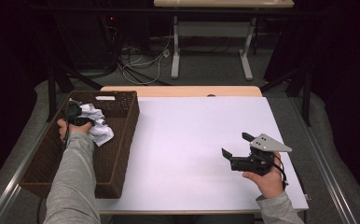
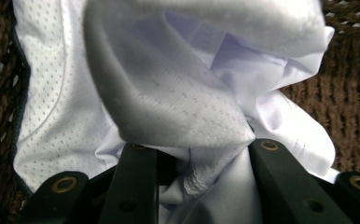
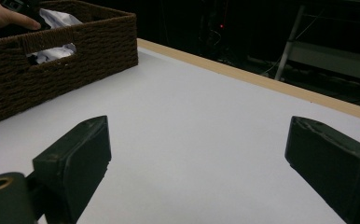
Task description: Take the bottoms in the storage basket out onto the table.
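Note:
A crumpled white mesh cloth [image 1: 99, 127] lies in the far end of a brown wicker basket [image 1: 122, 140] at the table's left. My left gripper [image 1: 82, 119] reaches down into the basket and is shut on the cloth. In the left gripper view a bunched fold of the cloth [image 2: 169, 84] is pinched between the two black jaws of the left gripper [image 2: 199, 156]. My right gripper [image 1: 235, 143] rests low over the white table [image 1: 192, 135] at the right, open, with nothing between its fingers. The right gripper view shows the right gripper [image 3: 197, 140] held wide above bare tabletop.
The basket [image 3: 75, 51] stands along the table's left edge, with the cloth [image 3: 57, 18] and a hand inside it. A wooden strip [image 1: 183, 91] borders the table's far edge. Behind it are a second table's legs and loose cables on the floor.

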Motion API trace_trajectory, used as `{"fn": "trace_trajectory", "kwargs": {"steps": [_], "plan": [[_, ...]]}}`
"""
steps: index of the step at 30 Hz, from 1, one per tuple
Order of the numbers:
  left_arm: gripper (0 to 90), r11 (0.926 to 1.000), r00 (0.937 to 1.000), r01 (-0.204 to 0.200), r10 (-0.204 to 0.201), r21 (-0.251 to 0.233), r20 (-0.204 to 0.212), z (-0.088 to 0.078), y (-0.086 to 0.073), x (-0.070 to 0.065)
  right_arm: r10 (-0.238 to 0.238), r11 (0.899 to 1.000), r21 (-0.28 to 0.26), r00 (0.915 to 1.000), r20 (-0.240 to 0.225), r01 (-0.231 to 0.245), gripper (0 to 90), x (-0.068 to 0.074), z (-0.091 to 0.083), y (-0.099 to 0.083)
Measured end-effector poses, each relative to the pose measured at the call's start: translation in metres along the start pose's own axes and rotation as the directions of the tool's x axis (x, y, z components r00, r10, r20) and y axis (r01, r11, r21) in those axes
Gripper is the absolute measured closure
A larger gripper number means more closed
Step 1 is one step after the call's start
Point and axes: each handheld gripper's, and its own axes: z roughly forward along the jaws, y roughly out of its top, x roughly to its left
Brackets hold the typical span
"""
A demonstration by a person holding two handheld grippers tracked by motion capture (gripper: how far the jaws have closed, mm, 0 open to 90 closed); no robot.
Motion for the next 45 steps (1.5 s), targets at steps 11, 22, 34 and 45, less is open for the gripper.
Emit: {"fn": "trace_trajectory", "kwargs": {"steps": [11,22,34,45], "plan": [[72.3,0.9986,0.9989,0.024,-0.022,-0.048,0.042,-0.014,0.003,-0.002,0.004,1.000,-0.005,1.0000,0.005,-0.004,6.5,0.000,-0.002,0.000],[72.3,0.9921,0.9958,0.023,-0.011,-0.124,0.091,-0.039,0.010,-0.008,-0.002,1.000,-0.011,0.9999,0.010,0.002,6.5,0.000,-0.004,0.001],[72.4,0.9836,0.9931,0.027,-0.006,-0.178,0.117,-0.061,0.010,-0.018,-0.006,1.000,-0.010,0.9999,0.015,0.006,6.5,-0.001,-0.005,0.001],[72.4,0.9678,0.9879,-0.003,0.042,-0.252,0.149,-0.087,0.011,-0.024,-0.008,1.000,-0.010,0.9999,0.016,0.008,6.5,0.001,-0.004,0.001]]}}
